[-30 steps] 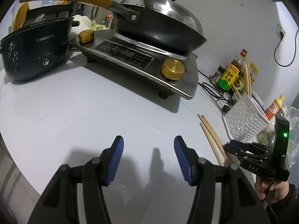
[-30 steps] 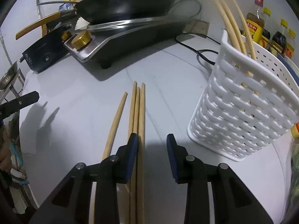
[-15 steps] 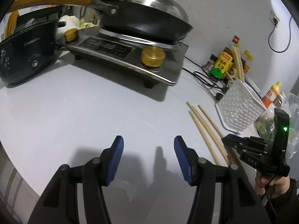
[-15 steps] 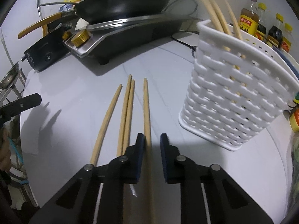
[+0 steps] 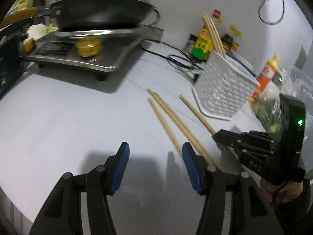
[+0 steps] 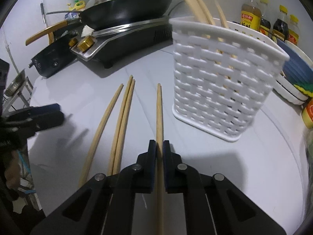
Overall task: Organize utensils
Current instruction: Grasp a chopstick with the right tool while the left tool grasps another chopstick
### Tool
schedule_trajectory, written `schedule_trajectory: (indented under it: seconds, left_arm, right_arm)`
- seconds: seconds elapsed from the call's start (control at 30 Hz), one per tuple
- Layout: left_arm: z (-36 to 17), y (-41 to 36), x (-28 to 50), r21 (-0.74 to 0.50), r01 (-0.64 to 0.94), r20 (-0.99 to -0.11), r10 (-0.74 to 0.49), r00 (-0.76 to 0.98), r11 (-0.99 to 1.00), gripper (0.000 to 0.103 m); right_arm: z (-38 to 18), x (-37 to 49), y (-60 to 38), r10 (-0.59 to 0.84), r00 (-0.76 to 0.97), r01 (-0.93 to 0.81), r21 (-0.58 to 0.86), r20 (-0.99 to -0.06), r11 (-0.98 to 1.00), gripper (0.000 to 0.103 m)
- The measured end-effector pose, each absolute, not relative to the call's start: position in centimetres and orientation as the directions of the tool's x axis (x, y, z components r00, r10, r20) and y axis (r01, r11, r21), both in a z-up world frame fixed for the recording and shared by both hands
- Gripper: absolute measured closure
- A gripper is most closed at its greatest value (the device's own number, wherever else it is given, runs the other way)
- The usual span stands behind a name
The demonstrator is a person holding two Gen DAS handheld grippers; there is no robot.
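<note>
In the right wrist view, going from left to right: the left tongs (image 6: 42, 110) are seen at the left edge, half open with nothing between the pads. Three loose chopsticks (image 6: 119, 121) lie on the white counter (image 6: 82, 90) at lower centre, a single one to the left and a touching pair beside it. Right of these, the held chopstick (image 6: 159, 115) runs up the middle of the frame, and the right tongs (image 6: 159, 149) are closed tight on it partway along its length. The white basket (image 6: 221, 82) stands at the right, with several chopsticks already upright in it.

A thin round stick gripped at one point could be expected to swivel or slip when lifted, so its tip might be caught on the basket rim, or the light basket might be tipped. In the left wrist view, the left tongs (image 5: 155, 163) hover over bare counter at lower centre, and the loose chopsticks (image 5: 170, 121) pass just beside and behind the right-hand pad, so they might be knocked out of line.

The held chopstick lies between the closed pads, pointing toward the upper centre; the basket is near, to the upper right.
</note>
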State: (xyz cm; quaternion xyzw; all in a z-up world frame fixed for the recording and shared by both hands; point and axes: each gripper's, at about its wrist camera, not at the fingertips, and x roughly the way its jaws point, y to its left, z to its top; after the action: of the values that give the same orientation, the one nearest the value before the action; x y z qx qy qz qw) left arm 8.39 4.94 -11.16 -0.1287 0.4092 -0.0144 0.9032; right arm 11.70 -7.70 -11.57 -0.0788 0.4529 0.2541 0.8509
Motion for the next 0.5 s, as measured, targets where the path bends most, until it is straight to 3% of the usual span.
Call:
schedule_trajectory:
  seconds: [0.23,0.4,0.5]
  left_arm:
    - [-12.5,0.1,10.5,-0.036,0.002,-0.8,-0.03,0.599,0.999,0.047]
    - [-13.1,-0.8,10.8,-0.002,0.019,-0.817,-0.013,0.577,1.0,0.047]
    - [-13.0,-0.9,10.7,0.001,0.02,-0.816,-0.011,0.577,1.0,0.06]
  right_arm:
    - [-10.3,10.8,-9.3,0.41,0.476,-0.517,0.129,-0.778,0.846,0.097]
    - [-9.5,10.2,-10.2,0.444,0.486,-0.534,0.147,-0.753,0.833,0.097]
    - [-9.1,10.1,-10.6,0.455,0.49,-0.533,0.157,-0.743,0.831,0.097]
